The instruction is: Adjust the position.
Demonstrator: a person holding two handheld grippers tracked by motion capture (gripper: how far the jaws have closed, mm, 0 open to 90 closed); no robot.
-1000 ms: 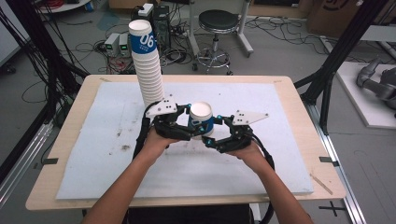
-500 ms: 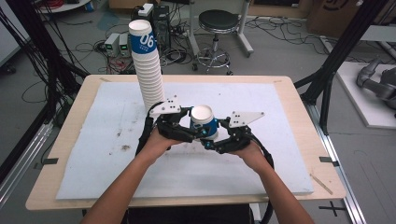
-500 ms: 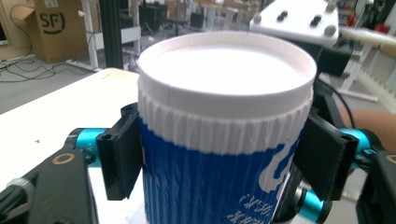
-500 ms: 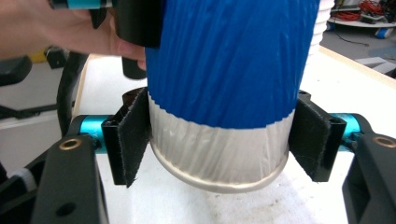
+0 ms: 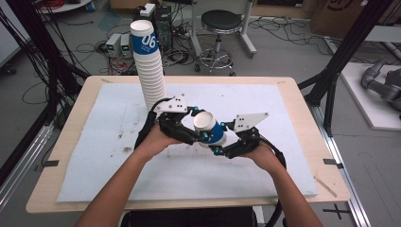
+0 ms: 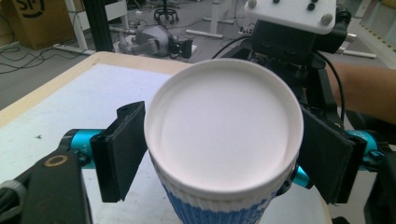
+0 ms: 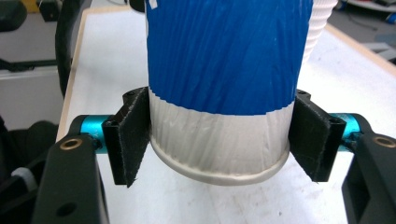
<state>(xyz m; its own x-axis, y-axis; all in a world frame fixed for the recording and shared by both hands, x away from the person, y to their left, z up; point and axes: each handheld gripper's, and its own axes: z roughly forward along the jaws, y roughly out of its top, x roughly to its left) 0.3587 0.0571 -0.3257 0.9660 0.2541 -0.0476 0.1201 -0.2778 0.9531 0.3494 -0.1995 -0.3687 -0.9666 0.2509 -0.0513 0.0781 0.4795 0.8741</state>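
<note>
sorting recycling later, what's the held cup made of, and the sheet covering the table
The cup looks like paper: matte ribbed wall, printed blue band, rolled bottom rim. The sheet looks like soft white foam or felt, matte and stained; the exact material is unclear.

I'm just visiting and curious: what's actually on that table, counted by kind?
Tall stacks of paper cups: 1
Single blue-and-white cups, held between the grippers: 1
Hand-held grippers: 2, the left gripper and the right gripper
White mats: 1
Total: 5
</note>
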